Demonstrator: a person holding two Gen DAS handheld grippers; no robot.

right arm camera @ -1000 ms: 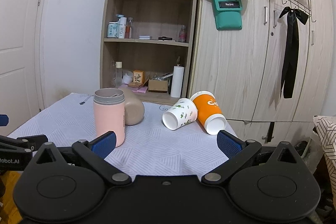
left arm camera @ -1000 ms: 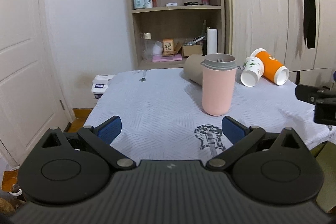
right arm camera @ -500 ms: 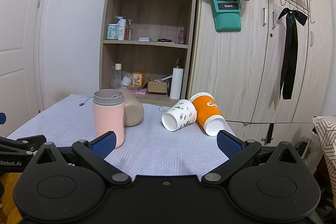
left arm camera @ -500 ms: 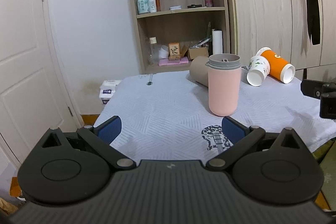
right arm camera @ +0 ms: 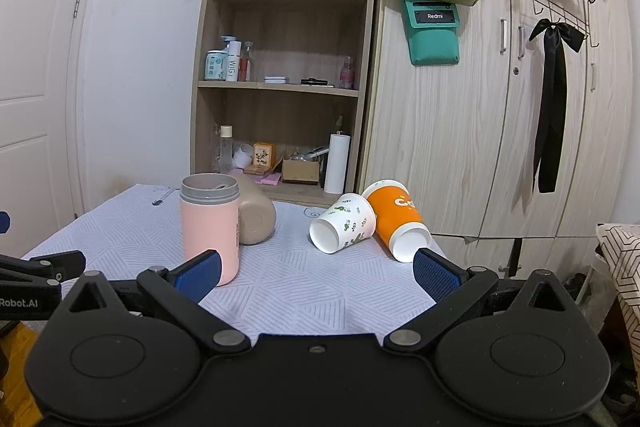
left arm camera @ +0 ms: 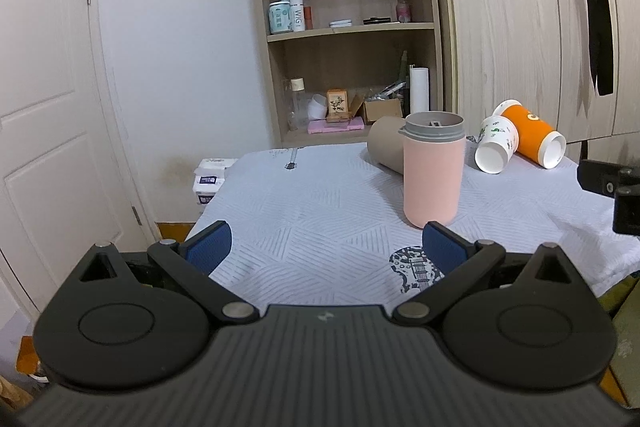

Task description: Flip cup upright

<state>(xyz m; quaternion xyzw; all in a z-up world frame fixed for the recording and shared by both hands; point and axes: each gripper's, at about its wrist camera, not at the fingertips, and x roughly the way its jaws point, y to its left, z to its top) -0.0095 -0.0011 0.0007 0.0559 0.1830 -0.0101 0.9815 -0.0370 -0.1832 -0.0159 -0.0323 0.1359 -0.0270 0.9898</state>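
Upright, pink cup [right arm camera: 209, 227]; three cups toppled.

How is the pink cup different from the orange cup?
The pink cup stands upright on the table; the orange cup lies tipped on its side. The pink cup has straight sides and a grey collar at the top; the orange cup flares toward its white rim and has white lettering. The pink cup's opening faces up, the orange cup's faces sideways toward the camera. Both sit on the same patterned cloth, untouched by either gripper.
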